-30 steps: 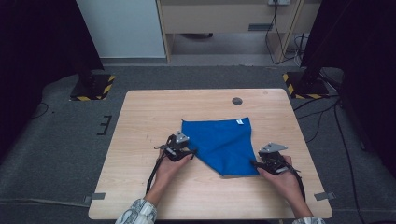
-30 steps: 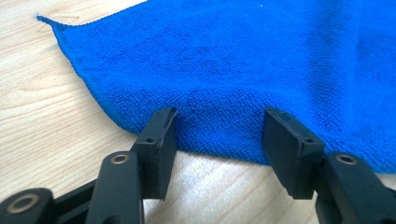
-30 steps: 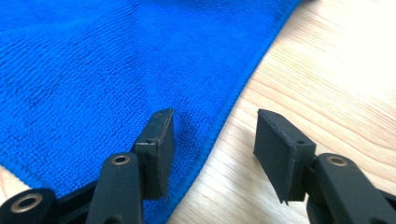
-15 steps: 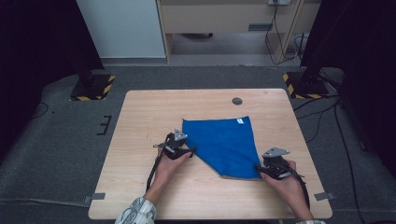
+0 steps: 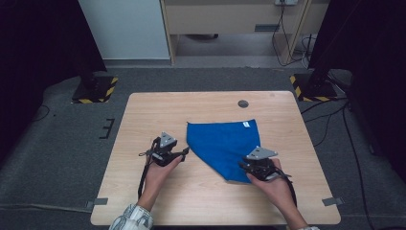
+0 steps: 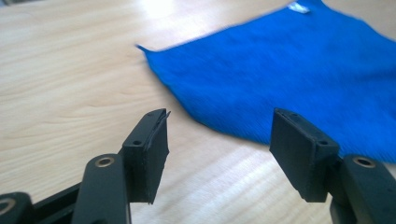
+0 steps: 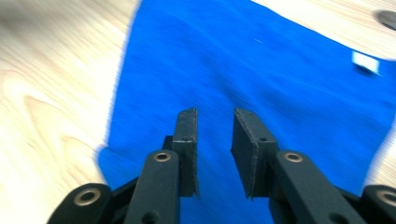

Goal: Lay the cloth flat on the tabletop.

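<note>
One wooden table (image 5: 143, 120) carries everything we see here, standing on grey carpet. On it, a little right of the middle and reaching toward the near edge, lies a blue cloth (image 5: 225, 143), flat and folded to a rough triangle whose point aims at the near edge (a small white tag (image 5: 245, 124) sits near its far right corner). We find the left gripper (image 5: 184, 152) just beside the cloth's left edge, over bare wood, its jaws spread wide with nothing between them. The right gripper (image 5: 243, 166) hovers over the cloth's near point; in the right gripper view its jaws stand a narrow gap apart above the blue fabric, pinching nothing. Smallest of all, a dark round disc (image 5: 243, 103) lies near the far edge, well apart from the cloth.
</note>
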### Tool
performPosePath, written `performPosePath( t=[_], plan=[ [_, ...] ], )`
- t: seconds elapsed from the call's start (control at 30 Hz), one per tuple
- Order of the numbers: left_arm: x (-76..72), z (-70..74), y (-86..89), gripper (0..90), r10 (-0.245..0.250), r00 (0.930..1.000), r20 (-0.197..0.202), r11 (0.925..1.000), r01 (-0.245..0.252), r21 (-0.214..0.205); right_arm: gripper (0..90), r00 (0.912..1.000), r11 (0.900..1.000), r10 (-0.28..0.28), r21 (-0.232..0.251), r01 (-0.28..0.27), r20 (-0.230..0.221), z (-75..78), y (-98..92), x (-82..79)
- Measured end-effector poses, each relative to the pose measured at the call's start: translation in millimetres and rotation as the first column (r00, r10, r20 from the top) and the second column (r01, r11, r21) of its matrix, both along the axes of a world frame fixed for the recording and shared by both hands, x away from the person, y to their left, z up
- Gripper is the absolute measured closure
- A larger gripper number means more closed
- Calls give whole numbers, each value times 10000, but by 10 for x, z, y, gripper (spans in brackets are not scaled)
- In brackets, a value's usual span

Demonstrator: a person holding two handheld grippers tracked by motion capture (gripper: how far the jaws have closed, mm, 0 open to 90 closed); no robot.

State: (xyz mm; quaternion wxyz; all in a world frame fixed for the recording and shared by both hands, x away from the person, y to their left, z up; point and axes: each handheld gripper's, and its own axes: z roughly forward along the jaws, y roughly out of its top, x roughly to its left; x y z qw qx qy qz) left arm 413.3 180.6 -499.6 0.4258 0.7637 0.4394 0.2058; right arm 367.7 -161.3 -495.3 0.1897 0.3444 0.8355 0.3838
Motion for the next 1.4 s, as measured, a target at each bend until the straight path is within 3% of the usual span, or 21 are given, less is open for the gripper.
performPosePath(
  t=[0.1,0.27,0.4,0.53,0.6,0.63,0.67,0.7,0.83,1.0,1.03,1.13,1.17,1.23,1.27,1.4],
  plan=[
    [10,1,41,367,130,9999,-2,9999,-130,-22,699,9993,9994,345,12,-345,-109,-35,166,-9],
    [19,0,110,367,387,9992,43,9992,-387,31,585,9950,9950,983,-180,-987,-199,-138,517,-24],
    [22,-3,136,367,435,9991,26,9990,-435,60,536,9929,9924,1158,-385,-1168,-276,-195,658,-18],
    [22,6,147,368,485,9988,78,9988,-485,40,589,9915,9886,1230,-821,-1262,-427,-255,768,-3],
    [21,8,148,368,503,9987,94,9987,-503,36,686,9924,9887,1157,-915,-1191,-411,-274,789,11],
    [24,9,154,369,517,9986,106,9986,-518,51,783,9926,9885,1120,-968,-1161,-462,-283,802,25],
    [24,9,154,369,517,9986,106,9986,-518,51,783,9926,9885,1120,-968,-1161,-462,-283,802,25],
    [27,11,165,370,564,9983,119,9984,-564,26,854,9913,9875,1199,-967,-1246,-535,-276,810,24],
    [29,18,185,372,633,9979,133,9980,-633,8,884,9891,9859,1360,-910,-1407,-556,-260,828,7],
    [25,32,208,378,722,9972,180,9974,-721,-58,884,9857,9873,1519,-362,-1548,-736,-183,848,-35],
    [24,33,211,380,716,9973,175,9974,-715,-52,882,9855,9899,1415,122,-1410,-940,-134,804,1],
    [25,31,207,380,697,9974,171,9976,-696,-48,882,9870,9920,1194,547,-1141,-1072,-97,736,71],
    [25,29,204,383,685,9975,155,9976,-685,-45,882,9874,9915,922,1034,-791,-1284,-61,628,183],
    [26,26,192,385,632,9979,139,9980,-631,-76,883,9871,9905,771,1243,-597,-1404,-46,567,249],
    [26,26,186,389,612,9980,139,9981,-611,-80,885,9861,9861,342,1662,-68,-1626,-22,428,396],
    [36,16,132,389,382,9993,60,9992,-382,-64,885,9783,9807,-605,1708,952,-1980,-67,129,690]
  ],
)
